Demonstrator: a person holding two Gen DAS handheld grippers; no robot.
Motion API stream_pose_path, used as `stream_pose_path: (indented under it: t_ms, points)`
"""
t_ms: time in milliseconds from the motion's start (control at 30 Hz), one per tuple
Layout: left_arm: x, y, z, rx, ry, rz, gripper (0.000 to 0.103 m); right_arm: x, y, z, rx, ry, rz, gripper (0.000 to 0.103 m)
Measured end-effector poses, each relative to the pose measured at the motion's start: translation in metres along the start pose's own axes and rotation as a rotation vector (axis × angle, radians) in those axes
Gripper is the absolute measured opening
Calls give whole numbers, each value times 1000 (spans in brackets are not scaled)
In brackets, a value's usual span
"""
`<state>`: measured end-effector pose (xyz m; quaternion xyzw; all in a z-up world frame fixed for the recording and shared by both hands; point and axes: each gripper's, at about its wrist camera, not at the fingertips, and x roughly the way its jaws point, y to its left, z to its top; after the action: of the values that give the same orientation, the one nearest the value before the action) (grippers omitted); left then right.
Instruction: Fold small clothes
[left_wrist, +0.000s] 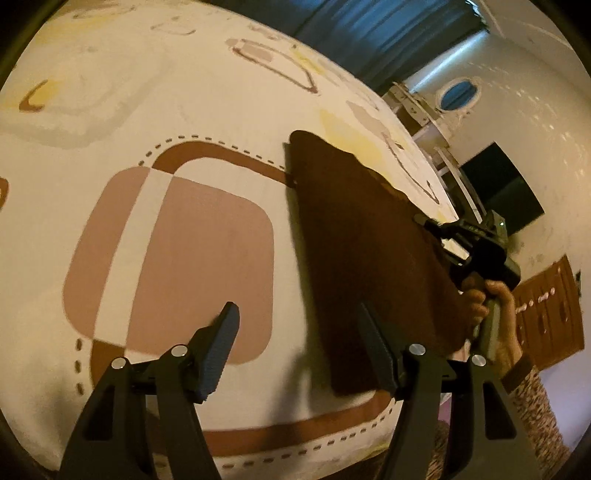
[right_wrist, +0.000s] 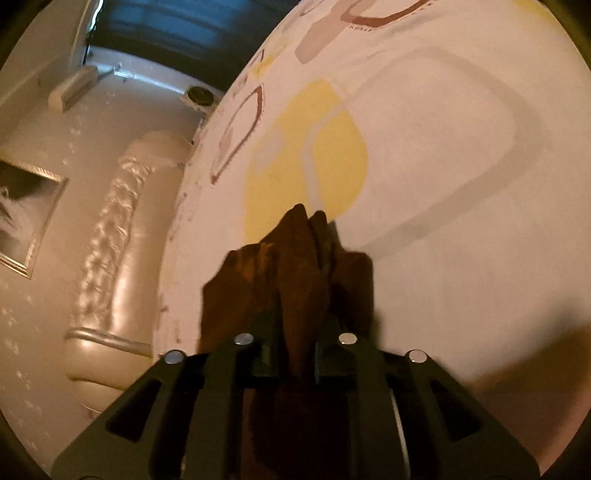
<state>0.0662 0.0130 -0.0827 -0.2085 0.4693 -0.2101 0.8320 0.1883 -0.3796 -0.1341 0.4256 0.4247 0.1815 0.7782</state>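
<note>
A dark brown cloth (left_wrist: 362, 240) lies spread over the patterned bed sheet (left_wrist: 184, 110), its right edge raised. My right gripper (left_wrist: 423, 220) bites that raised edge, held by a hand (left_wrist: 495, 306). In the right wrist view the right gripper (right_wrist: 295, 325) is shut on the brown cloth (right_wrist: 295, 266), which bunches up in folds between and in front of its fingers. My left gripper (left_wrist: 301, 339) stands open just above the sheet at the cloth's near left corner. That corner shows in the gap beside the right finger (left_wrist: 376, 350), and the pads do not press on it.
The bed sheet (right_wrist: 443, 184) carries brown, yellow and grey shapes. The bed's edge runs along the right in the left wrist view, past it a wooden dresser (left_wrist: 550, 317) and a dark panel (left_wrist: 506, 184). A padded headboard (right_wrist: 122, 240) and a framed picture (right_wrist: 26, 218) stand left of the bed.
</note>
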Motion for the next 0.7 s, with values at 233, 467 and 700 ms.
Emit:
stream_pose_path:
  t_ms: [233,467,700]
  points:
    - [-15,-12,-24,164,-39,8,66,-69,4,-65,19,-1,72,36]
    - [2,-34,-39,310,-26,77,69,-81,-13,-123,106,82,126,36]
    - [12,-36,-44,303,-42,162,70,-68,-9,-136,90,116,106,36]
